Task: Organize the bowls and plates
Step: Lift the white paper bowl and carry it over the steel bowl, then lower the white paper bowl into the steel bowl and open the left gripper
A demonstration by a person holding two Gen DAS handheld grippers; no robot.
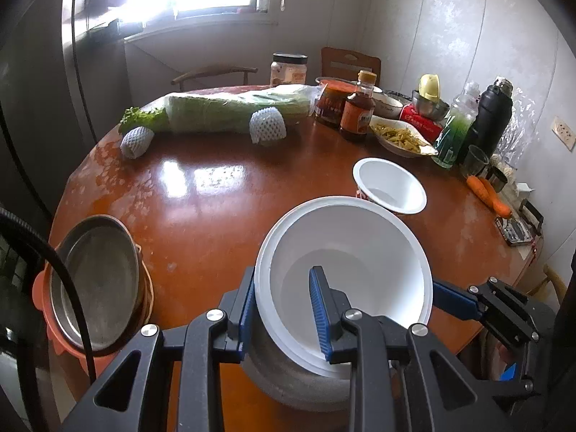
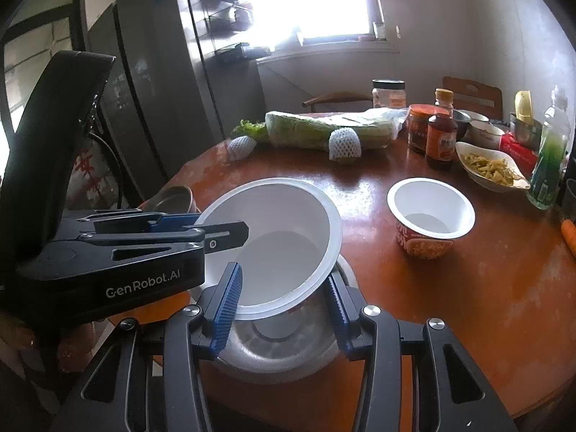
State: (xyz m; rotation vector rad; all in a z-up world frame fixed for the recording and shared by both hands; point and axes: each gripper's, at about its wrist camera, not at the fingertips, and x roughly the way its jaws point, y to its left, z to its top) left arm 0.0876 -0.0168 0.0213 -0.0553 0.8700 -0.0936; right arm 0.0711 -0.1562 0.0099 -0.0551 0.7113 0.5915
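A large white paper bowl [image 1: 345, 262] is tilted over a metal bowl [image 1: 288, 385] at the table's near edge. My left gripper [image 1: 284, 306] is shut on the white bowl's rim, one finger inside and one outside. In the right wrist view the white bowl [image 2: 280, 237] hangs above the metal bowl [image 2: 280, 342]. My right gripper [image 2: 284, 298] is open, its fingers on either side of the white bowl's lower rim above the metal bowl. A smaller white cup bowl with red print [image 1: 390, 185] [image 2: 430, 216] stands further back on the table.
A metal pot in an orange holder [image 1: 97, 280] sits at the table's left edge. Wrapped cabbage [image 1: 230, 111], jars, a sauce bottle [image 1: 358, 108], a dish of food [image 1: 399, 136], a green bottle, a black flask and carrots [image 1: 489, 194] line the far and right sides.
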